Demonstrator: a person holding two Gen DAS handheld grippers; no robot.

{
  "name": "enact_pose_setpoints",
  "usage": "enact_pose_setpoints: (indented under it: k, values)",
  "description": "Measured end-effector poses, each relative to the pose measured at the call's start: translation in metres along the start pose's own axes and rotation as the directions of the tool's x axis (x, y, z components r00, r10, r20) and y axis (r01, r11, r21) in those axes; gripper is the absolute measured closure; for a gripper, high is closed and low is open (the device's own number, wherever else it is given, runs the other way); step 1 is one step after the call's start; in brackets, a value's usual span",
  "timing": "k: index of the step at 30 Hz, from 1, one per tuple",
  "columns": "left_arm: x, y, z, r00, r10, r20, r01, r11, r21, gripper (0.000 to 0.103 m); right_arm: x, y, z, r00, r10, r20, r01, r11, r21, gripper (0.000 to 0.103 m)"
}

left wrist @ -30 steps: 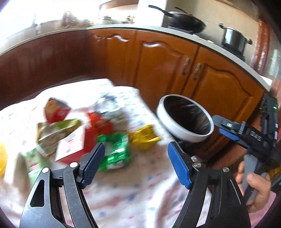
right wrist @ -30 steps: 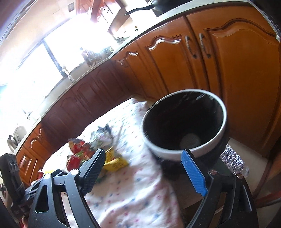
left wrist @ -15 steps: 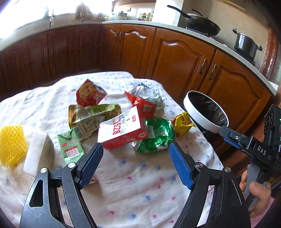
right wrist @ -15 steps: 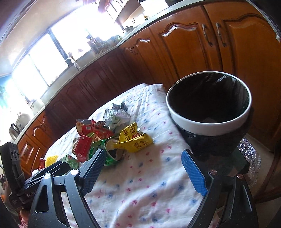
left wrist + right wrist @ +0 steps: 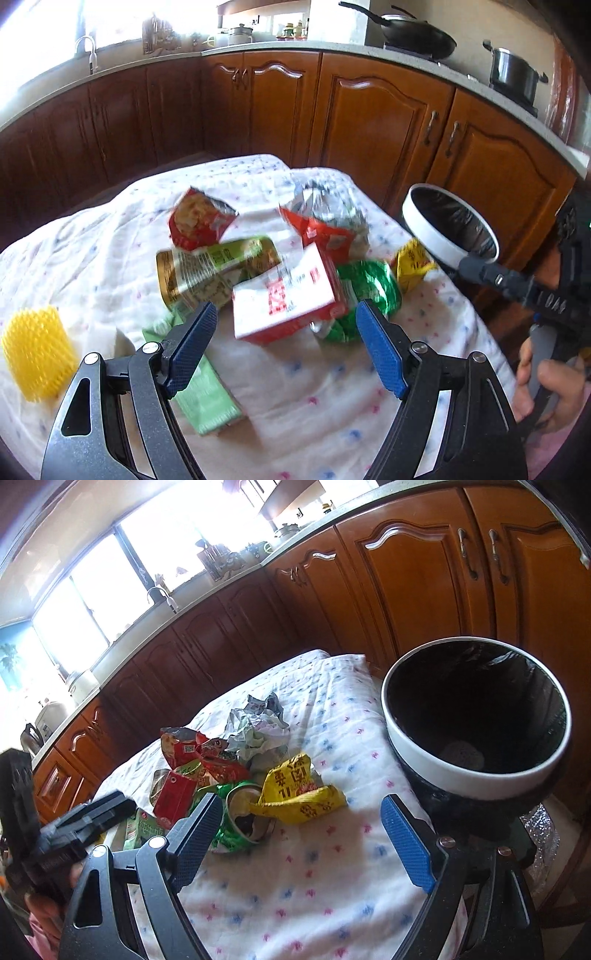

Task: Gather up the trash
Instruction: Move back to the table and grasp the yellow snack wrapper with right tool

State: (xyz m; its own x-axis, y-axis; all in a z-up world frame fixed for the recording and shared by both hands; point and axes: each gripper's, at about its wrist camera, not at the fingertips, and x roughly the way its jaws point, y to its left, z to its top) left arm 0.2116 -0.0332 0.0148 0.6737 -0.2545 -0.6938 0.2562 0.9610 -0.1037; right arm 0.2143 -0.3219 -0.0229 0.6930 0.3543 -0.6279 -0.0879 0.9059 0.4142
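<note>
Left wrist view: looks forward and down along the left gripper (image 5: 286,343), close over a cloth-covered table (image 5: 92,258), facing the trash pile (image 5: 280,266) head on, cabinets (image 5: 369,122) and counter behind, bin (image 5: 448,230) off to the right. Right wrist view: set further right, looks forward and down along the right gripper (image 5: 299,836), nearer the bin (image 5: 476,775) on the right, pile (image 5: 240,768) to the left. Shared by both: table, pile, bin, cabinets, sunlit window. Also caught in each: the other gripper at the frame edge, right gripper (image 5: 513,284) in the left view, left gripper (image 5: 85,823) in the right.
</note>
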Motion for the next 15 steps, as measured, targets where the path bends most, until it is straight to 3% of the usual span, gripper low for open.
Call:
enact_pose_setpoints:
  k: [9, 11, 13, 15]
  values:
    - [0.03, 0.001, 0.059, 0.998, -0.046, -0.042, 0.043, 0.997, -0.062, 0.023, 0.034, -0.007, 0.013, 0.997, -0.003, -0.073, 0.003, 1.0, -0.005, 0.039]
    - [0.042, -0.005, 0.068, 0.997, -0.06, -0.057, 0.057, 0.997, -0.056, 0.023, 0.042, -0.007, 0.013, 0.995, 0.006, -0.095, -0.006, 1.0, -0.009, 0.051]
    - [0.053, -0.013, 0.077, 0.996, -0.057, -0.076, 0.054, 0.998, -0.041, 0.023, 0.047, -0.008, 0.011, 0.993, 0.029, -0.113, -0.03, 1.0, -0.004, 0.079]
    - [0.066, -0.023, 0.084, 0.995, -0.049, -0.09, 0.048, 0.999, -0.011, 0.023, 0.044, -0.01, 0.01, 0.994, 0.052, -0.099, -0.052, 0.999, 0.003, 0.084]
